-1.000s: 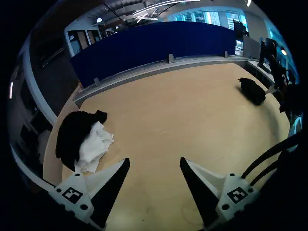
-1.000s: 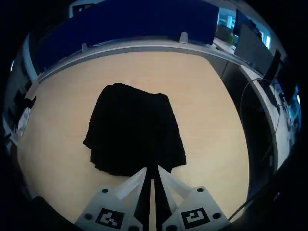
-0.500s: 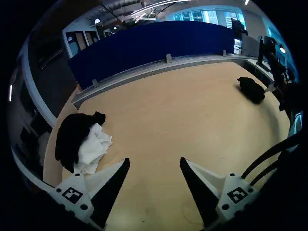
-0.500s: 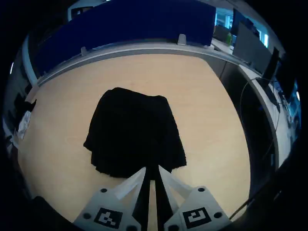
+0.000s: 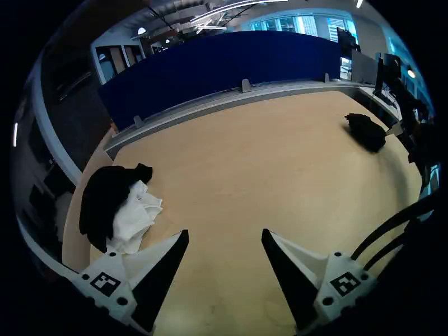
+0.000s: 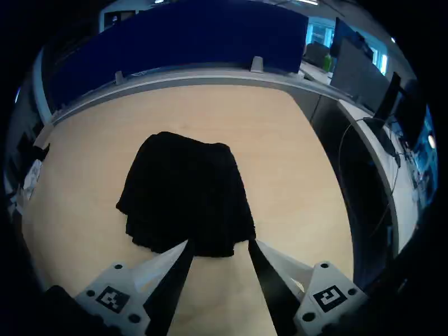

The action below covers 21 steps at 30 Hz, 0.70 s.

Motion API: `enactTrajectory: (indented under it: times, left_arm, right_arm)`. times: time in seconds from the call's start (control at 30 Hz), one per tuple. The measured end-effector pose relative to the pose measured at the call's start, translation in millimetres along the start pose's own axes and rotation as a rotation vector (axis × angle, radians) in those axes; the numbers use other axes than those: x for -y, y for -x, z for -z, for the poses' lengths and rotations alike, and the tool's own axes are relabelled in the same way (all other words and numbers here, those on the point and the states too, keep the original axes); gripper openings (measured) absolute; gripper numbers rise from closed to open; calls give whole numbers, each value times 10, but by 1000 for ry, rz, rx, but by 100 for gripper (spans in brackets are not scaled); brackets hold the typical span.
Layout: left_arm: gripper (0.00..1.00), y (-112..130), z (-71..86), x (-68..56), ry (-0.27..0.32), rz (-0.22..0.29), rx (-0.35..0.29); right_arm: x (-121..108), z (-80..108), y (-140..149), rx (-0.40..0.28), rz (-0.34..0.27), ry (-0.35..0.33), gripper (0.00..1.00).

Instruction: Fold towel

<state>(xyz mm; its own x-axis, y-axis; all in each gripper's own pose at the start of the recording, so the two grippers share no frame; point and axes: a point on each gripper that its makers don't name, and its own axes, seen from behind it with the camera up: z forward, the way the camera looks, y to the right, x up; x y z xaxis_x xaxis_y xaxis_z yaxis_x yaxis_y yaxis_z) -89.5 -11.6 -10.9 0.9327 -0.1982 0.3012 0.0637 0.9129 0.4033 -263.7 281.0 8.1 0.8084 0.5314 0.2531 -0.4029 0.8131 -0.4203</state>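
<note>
left tongs [image 5: 224, 232] apart; right tongs [image 6: 220, 242] apart; black towel [image 6: 185, 190] flat on table [image 6: 285, 162]

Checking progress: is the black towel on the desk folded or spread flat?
Folded: the black towel lies as a compact pile, with layered edges showing along its near side, just ahead of the open right tongs.
</note>
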Motion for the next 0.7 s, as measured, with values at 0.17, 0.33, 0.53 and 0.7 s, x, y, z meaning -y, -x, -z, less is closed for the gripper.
enactTrajectory:
  times: [0.17, 0.33, 0.53, 0.7]
  left_arm:
    - [97, 4, -17, -20, 3, 0, 1]
    - [97, 15, -18, -21, 2, 1, 1]
    - [97, 13, -24, -3, 0, 6, -1]
    - [97, -4, -36, 7, -1, 8, 0]
  right_arm:
    - [27, 58, -145, -37, 2, -13, 93]
    - [53, 99, -259, -51, 30, -22, 93]
    - [35, 152, -296, -47, 58, -20, 93]
    - [15, 220, -281, -50, 49, -19, 93]
